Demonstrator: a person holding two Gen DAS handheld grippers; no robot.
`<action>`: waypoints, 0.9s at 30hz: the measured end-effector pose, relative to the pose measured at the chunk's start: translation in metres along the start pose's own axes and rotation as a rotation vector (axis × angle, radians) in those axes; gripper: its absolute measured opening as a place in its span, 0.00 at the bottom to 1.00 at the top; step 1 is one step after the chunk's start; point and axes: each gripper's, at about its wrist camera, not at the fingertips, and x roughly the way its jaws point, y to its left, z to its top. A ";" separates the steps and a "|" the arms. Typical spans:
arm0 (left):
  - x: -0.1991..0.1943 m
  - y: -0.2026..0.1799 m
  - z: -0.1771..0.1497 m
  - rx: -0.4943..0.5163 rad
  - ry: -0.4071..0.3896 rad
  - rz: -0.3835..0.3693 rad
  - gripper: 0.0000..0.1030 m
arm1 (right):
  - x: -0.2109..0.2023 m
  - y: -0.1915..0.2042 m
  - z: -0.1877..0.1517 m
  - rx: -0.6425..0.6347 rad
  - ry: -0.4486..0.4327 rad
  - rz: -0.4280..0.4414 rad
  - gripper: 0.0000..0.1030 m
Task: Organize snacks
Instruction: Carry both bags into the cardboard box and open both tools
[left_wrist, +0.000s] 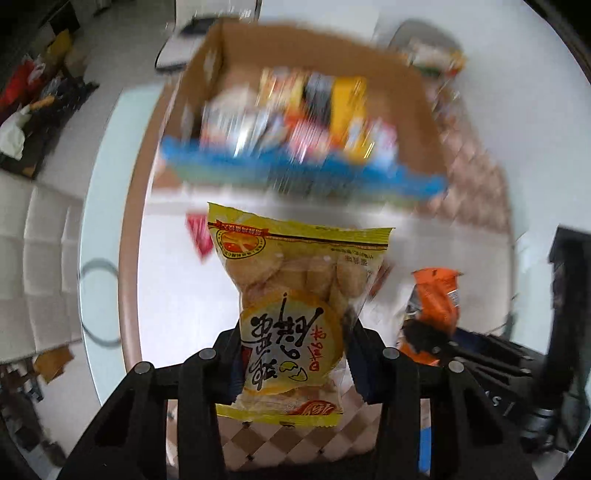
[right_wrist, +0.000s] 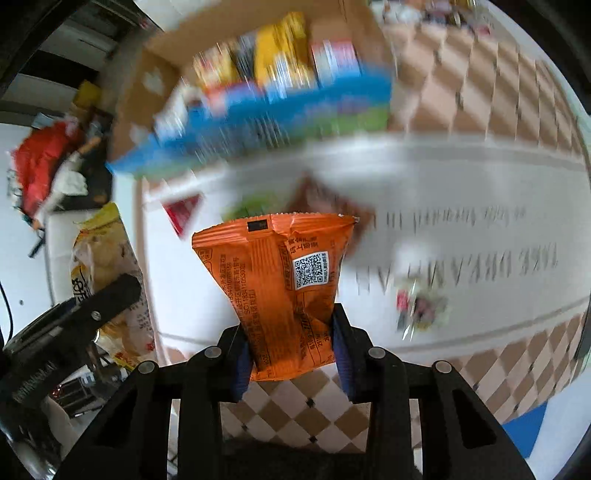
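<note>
My left gripper (left_wrist: 293, 354) is shut on a yellow cookie bag (left_wrist: 295, 291) and holds it above the table. My right gripper (right_wrist: 291, 343) is shut on an orange snack packet (right_wrist: 280, 280). Ahead of both stands an open cardboard box (left_wrist: 417, 110) with a blue front and several snack packs inside, blurred; it also shows in the right wrist view (right_wrist: 147, 107). The orange packet (left_wrist: 436, 295) shows at the right of the left wrist view. The yellow bag (right_wrist: 107, 266) shows at the left of the right wrist view.
A checkered tablecloth (right_wrist: 480, 81) with a white lettered band covers the round table. Loose snacks lie on it: a red packet (right_wrist: 183, 216), a brown packet (right_wrist: 325, 199), a small wrapped one (right_wrist: 421, 306). Clutter (left_wrist: 40, 96) lies on the floor at the left.
</note>
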 end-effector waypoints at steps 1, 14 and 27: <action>-0.008 0.004 0.014 0.000 -0.017 -0.011 0.41 | -0.015 0.002 0.011 -0.004 -0.025 0.011 0.39; 0.036 0.022 0.220 -0.032 -0.046 0.085 0.41 | -0.043 0.038 0.236 -0.036 -0.194 -0.178 0.39; 0.125 0.052 0.290 -0.048 0.109 0.204 0.41 | 0.059 0.023 0.331 -0.013 -0.116 -0.291 0.39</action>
